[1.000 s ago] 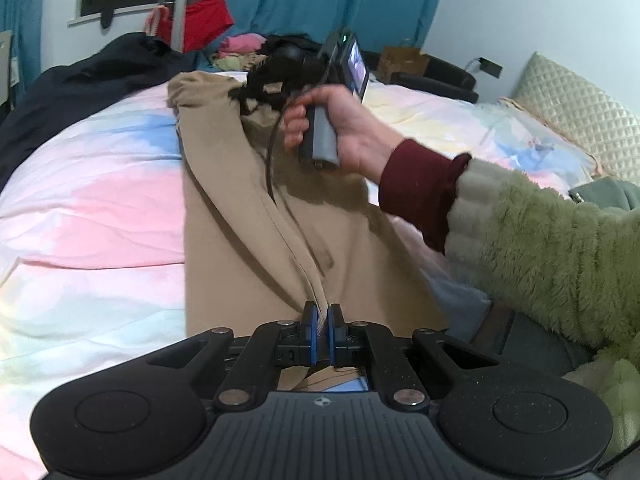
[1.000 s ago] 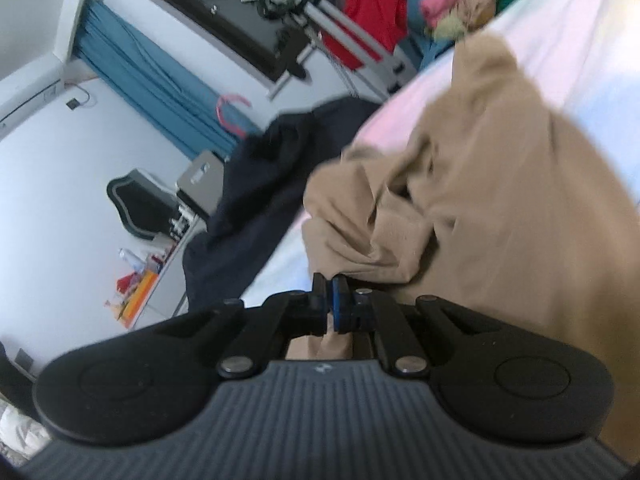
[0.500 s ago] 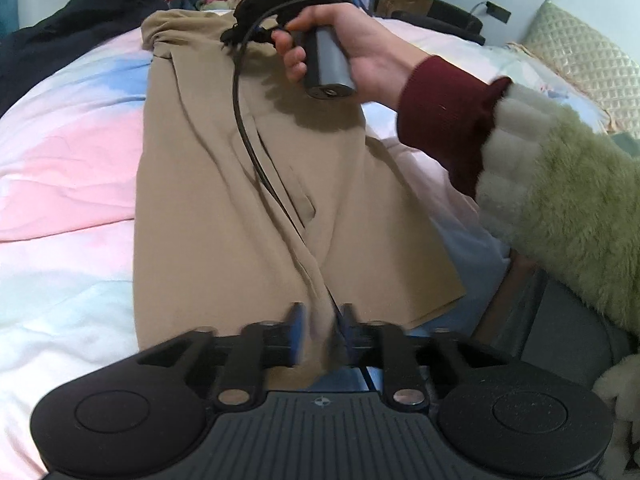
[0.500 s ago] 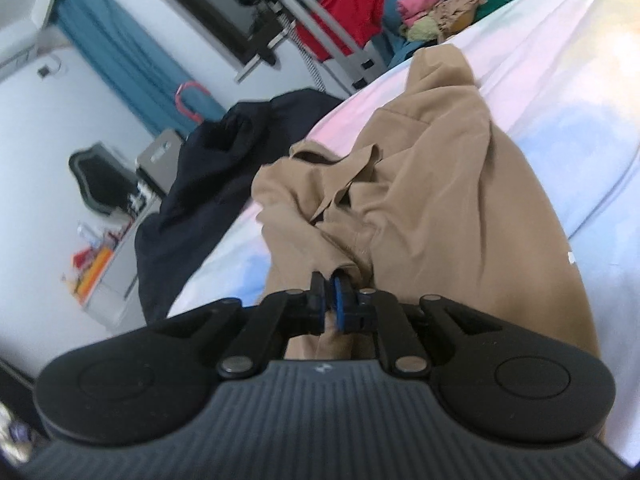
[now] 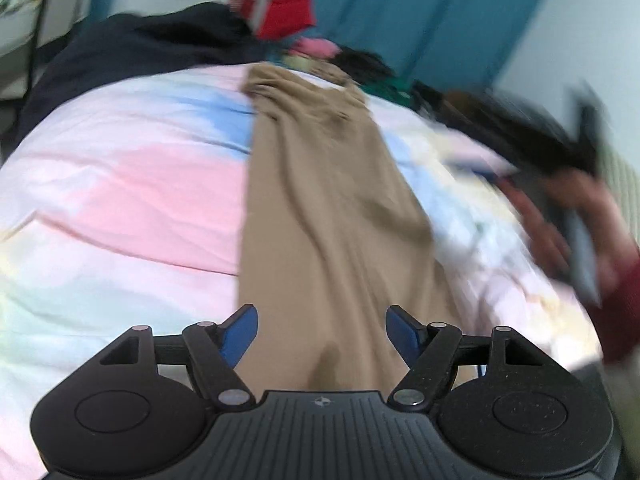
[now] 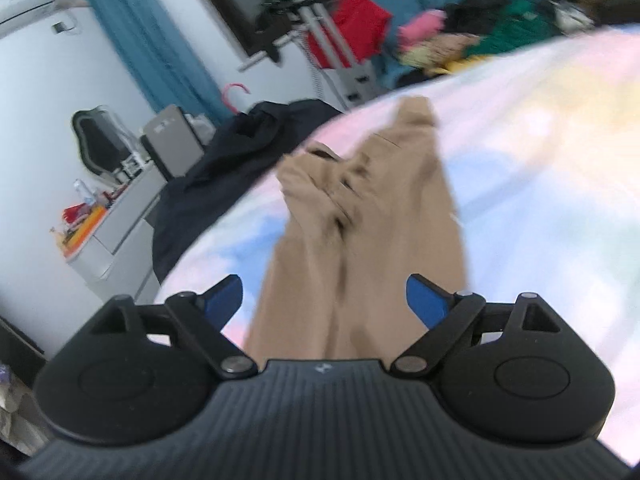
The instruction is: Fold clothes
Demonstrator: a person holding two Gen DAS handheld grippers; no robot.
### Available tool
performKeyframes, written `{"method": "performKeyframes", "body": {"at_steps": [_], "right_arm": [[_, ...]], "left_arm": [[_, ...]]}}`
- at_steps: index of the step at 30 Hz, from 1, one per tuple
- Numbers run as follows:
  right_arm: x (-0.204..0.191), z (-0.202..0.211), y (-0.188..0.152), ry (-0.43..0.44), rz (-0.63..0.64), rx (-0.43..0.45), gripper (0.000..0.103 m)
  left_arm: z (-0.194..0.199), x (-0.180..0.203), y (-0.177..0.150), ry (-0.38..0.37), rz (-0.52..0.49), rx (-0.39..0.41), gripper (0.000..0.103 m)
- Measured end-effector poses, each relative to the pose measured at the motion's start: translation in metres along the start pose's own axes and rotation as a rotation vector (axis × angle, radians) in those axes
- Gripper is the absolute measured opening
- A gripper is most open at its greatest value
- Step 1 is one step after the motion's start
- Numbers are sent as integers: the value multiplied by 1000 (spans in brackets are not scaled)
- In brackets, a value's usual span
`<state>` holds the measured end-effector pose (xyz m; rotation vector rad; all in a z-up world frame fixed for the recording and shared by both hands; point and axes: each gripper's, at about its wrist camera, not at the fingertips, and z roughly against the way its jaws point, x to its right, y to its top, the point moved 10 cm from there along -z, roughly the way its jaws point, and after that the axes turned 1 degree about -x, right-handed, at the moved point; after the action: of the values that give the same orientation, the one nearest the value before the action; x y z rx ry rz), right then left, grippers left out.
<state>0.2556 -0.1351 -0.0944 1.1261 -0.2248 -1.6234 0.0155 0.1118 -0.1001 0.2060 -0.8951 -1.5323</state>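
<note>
The left gripper (image 5: 322, 330) hung over the near end of the tan trousers (image 5: 320, 200), its blue pads (image 5: 238, 334) spread apart and the jaws opening, nothing pinched between them; the cloth lay below the gap, free of both pads. The right gripper (image 6: 324, 300) was likewise spread wide, jaws opening, with the tan trousers (image 6: 360, 232) beneath and beyond it and no fabric pressed between its blue pads (image 6: 426, 302).

The trousers lay lengthwise on a bedspread (image 5: 120, 200) washed in pink, blue and pale yellow, running from the near edge toward the far end, where the fabric bunched into creases. In the right wrist view the far portion was rumpled and folded over on itself.

At the right of the left wrist view, badly blurred, a person's hand (image 5: 560, 220) in a dark red cuff (image 5: 620, 300) gripped a grey handle.

Beyond the bed's far left edge lay a dark navy garment (image 6: 224, 184). Farther off stood a pile of clothes (image 6: 460, 40) in pink, green and black, a red cloth (image 6: 352, 24) draped by a metal stand, teal curtains (image 5: 440, 20) and, at far left, a cluttered desk (image 6: 100, 232).
</note>
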Motion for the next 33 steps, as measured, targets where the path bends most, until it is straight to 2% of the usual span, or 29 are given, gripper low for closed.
{"method": "performKeyframes", "body": {"at_steps": [5, 7, 11, 14, 16, 17, 18, 20, 22, 24, 28, 30, 33], "right_arm": [[37, 65, -68, 3, -196, -40, 90], [50, 79, -97, 2, -280, -59, 91], [61, 77, -138, -12, -389, -151, 91], [63, 71, -148, -29, -418, -184, 90], [64, 66, -154, -33, -425, -205, 89], [66, 64, -158, -29, -440, -221, 83], [68, 62, -161, -25, -453, -238, 70], [70, 60, -169, -28, -471, -274, 64], [69, 58, -173, -30, -463, -294, 52], [68, 58, -178, -28, -467, -317, 49], [66, 62, -185, -24, -458, -357, 49], [67, 63, -188, -39, -449, -369, 48], [67, 62, -193, -45, -447, -379, 48]], "left_arm": [[1, -36, 2, 13, 181, -6, 71], [0, -47, -1, 8, 243, -22, 70], [-9, -56, -6, -42, 332, -67, 66], [-21, -55, -11, -65, 370, -124, 58], [-25, -54, -16, -84, 389, -150, 57], [-28, -52, -19, -91, 395, -166, 55], [-31, -50, -21, -98, 399, -181, 54], [-33, -47, -24, -96, 394, -193, 50], [-34, -43, -28, -95, 393, -195, 42], [-32, -46, -31, -72, 416, -185, 17], [-33, -46, -35, -59, 415, -192, 17], [-39, -48, -37, -21, 410, -207, 25], [-42, -46, -38, -30, 410, -216, 29]]}}
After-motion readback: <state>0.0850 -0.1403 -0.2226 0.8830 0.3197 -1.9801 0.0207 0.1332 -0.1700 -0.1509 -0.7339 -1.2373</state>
